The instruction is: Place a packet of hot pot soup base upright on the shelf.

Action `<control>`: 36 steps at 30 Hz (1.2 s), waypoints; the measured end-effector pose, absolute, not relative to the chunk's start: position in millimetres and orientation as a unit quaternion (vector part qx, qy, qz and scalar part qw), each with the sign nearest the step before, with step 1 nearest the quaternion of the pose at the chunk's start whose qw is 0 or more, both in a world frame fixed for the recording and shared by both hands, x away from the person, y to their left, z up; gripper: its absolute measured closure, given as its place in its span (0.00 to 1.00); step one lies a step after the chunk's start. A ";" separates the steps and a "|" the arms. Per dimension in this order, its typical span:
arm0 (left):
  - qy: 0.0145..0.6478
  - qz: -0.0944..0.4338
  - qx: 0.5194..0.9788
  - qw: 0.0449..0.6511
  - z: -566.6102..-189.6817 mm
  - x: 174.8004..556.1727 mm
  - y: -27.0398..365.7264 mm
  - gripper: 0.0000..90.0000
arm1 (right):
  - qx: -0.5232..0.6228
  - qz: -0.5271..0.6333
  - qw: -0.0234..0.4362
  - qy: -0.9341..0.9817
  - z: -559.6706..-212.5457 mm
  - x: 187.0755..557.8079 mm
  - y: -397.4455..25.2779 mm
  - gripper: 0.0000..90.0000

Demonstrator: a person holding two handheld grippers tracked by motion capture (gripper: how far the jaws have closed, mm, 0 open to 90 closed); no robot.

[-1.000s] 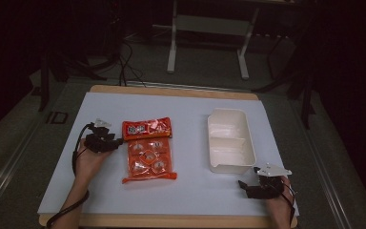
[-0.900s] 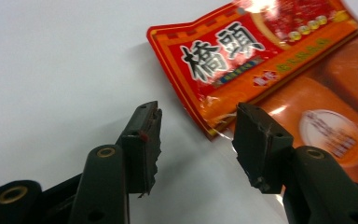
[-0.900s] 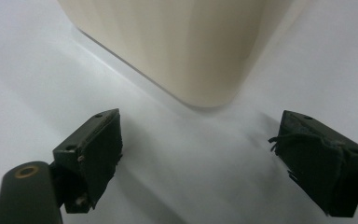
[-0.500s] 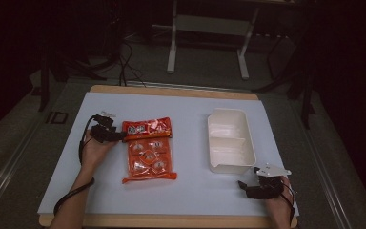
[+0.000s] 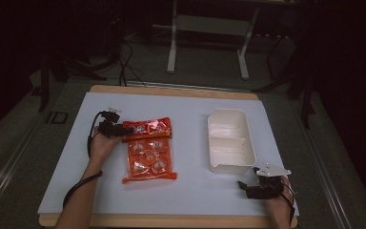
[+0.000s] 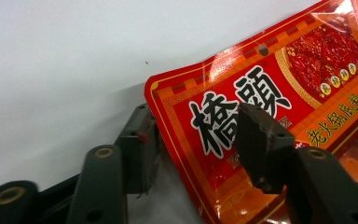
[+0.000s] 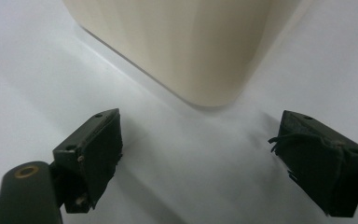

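Note:
A red snack packet [image 5: 147,128] with black characters lies at the far end of a larger orange packet [image 5: 148,157] of clear pouches, left of the table's middle. My left gripper [image 5: 120,130] is at the red packet's left end. In the left gripper view the red packet [image 6: 261,88] has its curled corner between the parted jaws of my left gripper [image 6: 196,121], one finger [image 6: 261,144] above the printed face, the other beside the edge. My right gripper [image 5: 242,186] rests open near the front right, facing the near corner of a cream tray [image 7: 191,46].
The cream two-compartment tray [image 5: 231,164] stands right of centre, with nothing in it. A white mat [image 5: 76,181] covers the wooden table. Beyond the table's far edge, metal stand legs [image 5: 173,52] and cables stand on the dark floor.
My left gripper has moved away from me and to the right, from beside the orange packet up to the red packet's left end. The right gripper has stayed put.

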State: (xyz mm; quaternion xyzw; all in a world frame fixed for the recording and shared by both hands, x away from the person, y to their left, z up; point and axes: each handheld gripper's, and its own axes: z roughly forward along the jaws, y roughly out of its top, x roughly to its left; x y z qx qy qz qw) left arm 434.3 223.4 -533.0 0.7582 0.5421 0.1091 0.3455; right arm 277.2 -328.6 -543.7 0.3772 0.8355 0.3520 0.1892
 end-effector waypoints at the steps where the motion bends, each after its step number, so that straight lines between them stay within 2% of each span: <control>1: 0.544 0.107 0.756 0.348 -533.2 434.7 223.1 0.59 | 0.377 0.352 0.189 0.836 -543.7 277.2 -328.6 0.16; 4: 0.546 0.104 0.753 0.352 -533.7 435.0 222.4 0.70 | 0.376 0.352 0.189 0.836 -543.7 277.2 -328.6 0.16; 5: 0.541 0.107 0.756 0.354 -533.1 433.5 222.7 0.80 | 0.376 0.352 0.189 0.836 -543.7 277.2 -328.6 0.16; 7: 0.535 0.111 0.758 0.356 -531.4 431.1 223.1 0.94 | 0.376 0.353 0.188 0.836 -543.8 277.3 -328.6 0.16; 9: 0.529 0.112 0.759 0.363 -527.2 426.9 223.9 1.00 | 0.376 0.352 0.188 0.836 -543.7 277.3 -328.7 0.16; 15: 0.518 0.131 0.766 0.356 -522.8 407.0 228.9 1.00 | 0.375 0.352 0.189 0.836 -543.7 277.0 -328.5 0.16; 23: 0.514 0.117 0.760 0.381 -523.0 362.5 253.9 1.00 | 0.375 0.352 0.189 0.837 -543.8 276.8 -328.3 0.16; 26: 0.500 0.095 0.763 0.399 -521.8 356.9 260.4 1.00 | 0.375 0.352 0.188 0.837 -543.8 277.1 -328.4 0.16; 31: 0.485 0.077 0.777 0.394 -521.2 367.3 254.8 0.85 | 0.375 0.352 0.188 0.837 -543.8 277.1 -328.4 0.16; 36: 0.475 0.075 0.784 0.392 -514.3 378.7 241.1 0.80 | 0.375 0.352 0.188 0.837 -543.8 277.2 -328.4 0.16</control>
